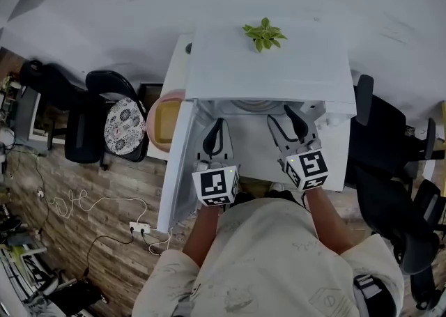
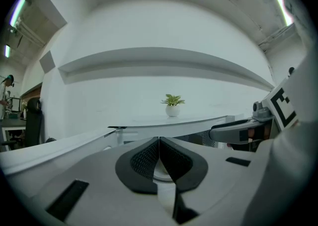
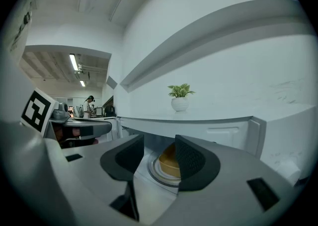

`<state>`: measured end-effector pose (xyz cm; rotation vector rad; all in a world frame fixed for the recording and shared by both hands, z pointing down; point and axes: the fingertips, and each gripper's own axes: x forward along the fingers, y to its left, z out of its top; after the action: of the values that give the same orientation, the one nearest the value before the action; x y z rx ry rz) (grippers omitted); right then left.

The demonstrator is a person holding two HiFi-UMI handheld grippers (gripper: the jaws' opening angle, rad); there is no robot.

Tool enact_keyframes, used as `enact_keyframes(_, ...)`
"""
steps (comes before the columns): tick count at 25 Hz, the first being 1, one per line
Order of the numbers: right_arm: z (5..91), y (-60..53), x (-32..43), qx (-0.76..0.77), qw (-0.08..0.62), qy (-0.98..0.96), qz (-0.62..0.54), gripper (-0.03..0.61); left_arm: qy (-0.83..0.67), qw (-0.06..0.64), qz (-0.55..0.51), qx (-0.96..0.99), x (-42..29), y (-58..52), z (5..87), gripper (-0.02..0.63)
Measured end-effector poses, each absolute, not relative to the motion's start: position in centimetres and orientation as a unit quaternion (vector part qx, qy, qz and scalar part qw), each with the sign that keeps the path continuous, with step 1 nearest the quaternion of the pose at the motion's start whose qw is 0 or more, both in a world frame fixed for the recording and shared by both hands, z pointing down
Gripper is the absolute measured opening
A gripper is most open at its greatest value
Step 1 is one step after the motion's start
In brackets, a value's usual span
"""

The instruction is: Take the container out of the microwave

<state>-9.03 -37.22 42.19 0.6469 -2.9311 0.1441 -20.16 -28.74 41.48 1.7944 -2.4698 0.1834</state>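
Reaching into microwave — right gripper fingers standing apart, container sitting ahead between them | left gripper fingers pressing together | next: likely advancing, closing on its wall

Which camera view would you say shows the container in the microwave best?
The right gripper view: the tan container shows beyond its open jaws. The head view hides it under the microwave top; the left gripper's shut jaws block it.

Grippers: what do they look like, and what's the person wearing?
Both the left gripper and right gripper are pale grey, with black curved textured jaws and a white cube carrying black square markers. The person wears a cream printed top.
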Motion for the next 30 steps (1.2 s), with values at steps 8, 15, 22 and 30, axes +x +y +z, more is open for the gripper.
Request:
enact_keyframes(8, 42.0, -36.8, -9.1, 0.219, 0.070, -0.972, 0.042, 0.201, -0.802, 0.047, 0.061, 0.592, -20.2, -28.2, 41.6, 0.011)
enact_keyframes(15, 42.2, -36.5, -9.1, 0.223, 0.075, -0.971, 0.033, 0.201, -0.801, 0.049, 0.057, 0.594, -20.2, -27.9, 41.9, 0.011)
enact_keyframes(22, 43.5, -35.7, -9.8, 0.214, 0.110, -0.970, 0.012, 0.199, -0.801, 0.056, 0.056, 0.593, -20.6, -27.3, 42.6, 0.011)
enact_keyframes(30, 45.2, -35.6, -10.5, 0.210, 0.154, -0.965, -0.008, 0.199, -0.799, 0.065, 0.058, 0.595, -20.7, -27.1, 43.5, 0.011)
